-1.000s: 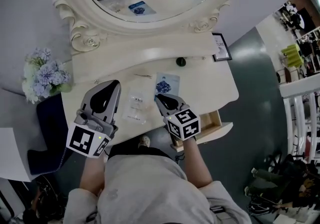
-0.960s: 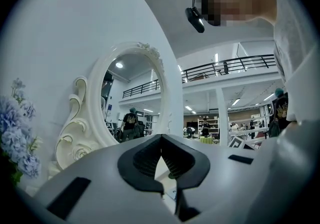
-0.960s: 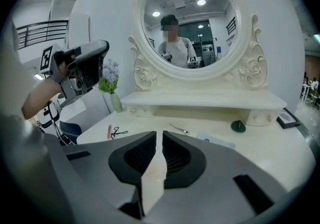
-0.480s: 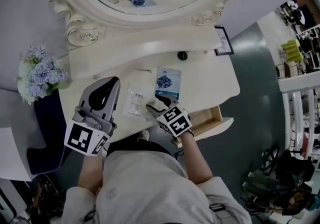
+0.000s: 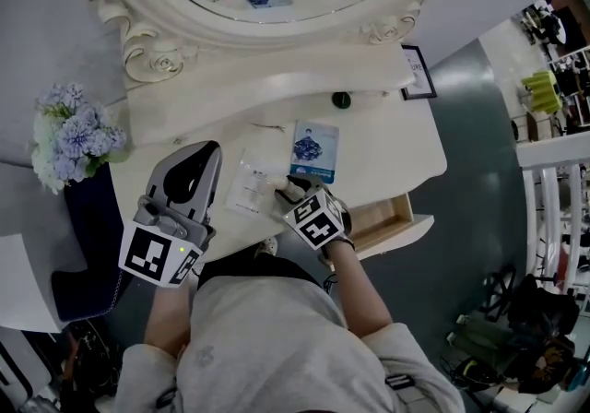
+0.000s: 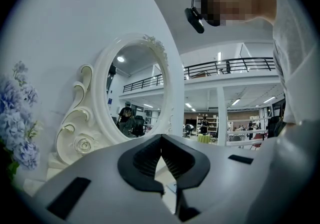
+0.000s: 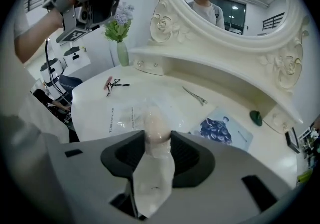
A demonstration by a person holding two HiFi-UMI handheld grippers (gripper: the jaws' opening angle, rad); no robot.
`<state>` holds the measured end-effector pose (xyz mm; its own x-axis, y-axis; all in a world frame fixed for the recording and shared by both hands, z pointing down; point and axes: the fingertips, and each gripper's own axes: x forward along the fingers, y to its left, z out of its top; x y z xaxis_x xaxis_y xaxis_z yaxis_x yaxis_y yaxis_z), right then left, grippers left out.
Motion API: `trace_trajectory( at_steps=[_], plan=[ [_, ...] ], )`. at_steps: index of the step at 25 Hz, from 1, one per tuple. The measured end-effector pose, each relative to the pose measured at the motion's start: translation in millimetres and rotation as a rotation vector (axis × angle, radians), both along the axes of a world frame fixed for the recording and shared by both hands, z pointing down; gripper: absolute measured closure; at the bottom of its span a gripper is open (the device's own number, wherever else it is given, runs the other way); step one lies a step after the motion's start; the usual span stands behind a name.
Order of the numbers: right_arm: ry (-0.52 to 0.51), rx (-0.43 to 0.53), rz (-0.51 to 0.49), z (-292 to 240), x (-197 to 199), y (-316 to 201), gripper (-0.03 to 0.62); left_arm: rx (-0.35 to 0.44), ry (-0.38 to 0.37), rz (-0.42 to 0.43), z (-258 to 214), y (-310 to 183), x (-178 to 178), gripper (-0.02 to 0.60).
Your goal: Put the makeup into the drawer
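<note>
Cream-white vanity tabletop, and the right gripper has just been narrowing its jaws onto the pale beige egg-shaped makeup sponge in clear plastic lying there (left gripper pinched shut, empty), so this looks like the pickup, with a lift toward the open wooden drawer due next.

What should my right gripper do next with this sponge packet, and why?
Probably lift the sponge packet just clear of the table. The right gripper's jaws have just been closing and now press both its sides, and the open drawer waits to the right.
</note>
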<state>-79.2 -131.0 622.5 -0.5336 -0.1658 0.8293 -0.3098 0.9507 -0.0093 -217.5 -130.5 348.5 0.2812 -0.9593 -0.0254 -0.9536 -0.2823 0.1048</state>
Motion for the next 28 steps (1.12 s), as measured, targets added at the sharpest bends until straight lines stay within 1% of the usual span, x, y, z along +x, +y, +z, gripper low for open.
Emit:
trace_trajectory(
  at_steps=[5, 13, 20, 28],
  plan=[
    [-0.047, 0.017, 0.049, -10.3, 0.0, -4.9, 0.45, -0.001, 0.0, 0.005, -0.9, -1.7, 1.1, 0.568],
    [-0.253, 0.035, 0.167, -57.2, 1.0, -19.8, 0.454, 0.016, -0.005, 0.043, -5.6, -7.9, 14.0, 0.568],
    [-0.394, 0.069, 0.275, -89.3, 18.2, -28.0, 0.454, 0.022, -0.02, 0.088, -8.6, -13.5, 32.7, 0.568],
    [-0.554, 0.111, 0.401, -126.7, 48.9, -35.7, 0.454, 0.03, -0.038, 0.156, -12.3, -21.1, 61.9, 0.568]
  ],
)
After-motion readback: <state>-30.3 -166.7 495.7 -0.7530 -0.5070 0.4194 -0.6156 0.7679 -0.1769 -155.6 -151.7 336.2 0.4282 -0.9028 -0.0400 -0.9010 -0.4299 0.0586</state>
